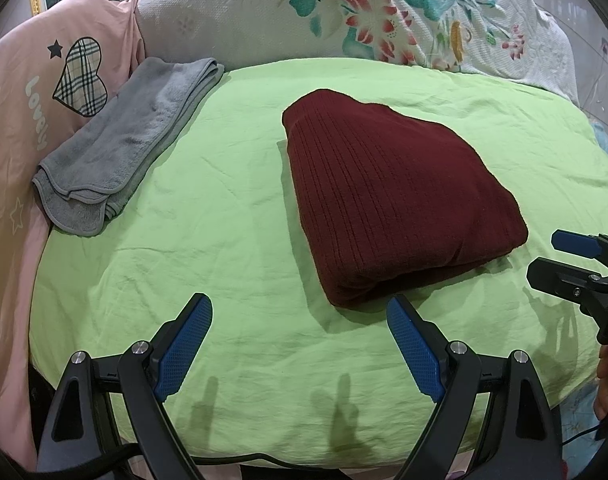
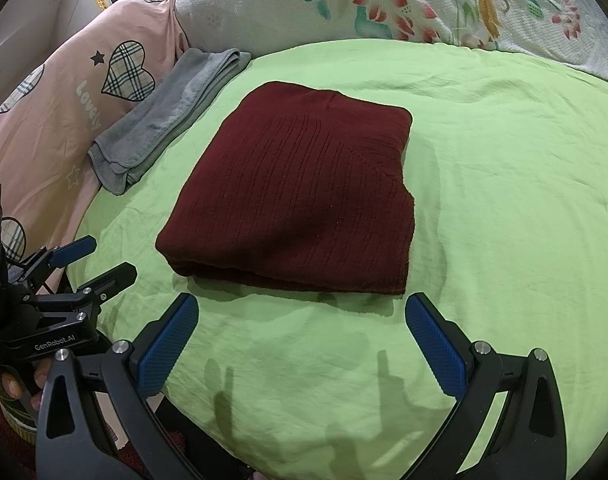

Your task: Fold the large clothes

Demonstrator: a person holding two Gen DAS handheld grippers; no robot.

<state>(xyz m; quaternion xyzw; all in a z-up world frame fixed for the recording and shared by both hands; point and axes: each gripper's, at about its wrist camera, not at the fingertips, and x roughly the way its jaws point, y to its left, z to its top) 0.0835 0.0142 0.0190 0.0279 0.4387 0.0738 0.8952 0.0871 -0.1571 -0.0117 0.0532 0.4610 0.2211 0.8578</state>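
While my left gripper (image 1: 300,312) and right gripper (image 2: 302,312) hang with fingers spread and empty, I see a folded grey towel (image 1: 124,144) lying left, apart from the folded maroon ribbed sweater (image 2: 296,192), a neat block mid-bed on the green sheet (image 2: 503,200); a floral pillow (image 1: 343,12) lies behind.

Left claw (image 1: 300,312) spread wide, empty; right claw (image 2: 302,312) likewise.
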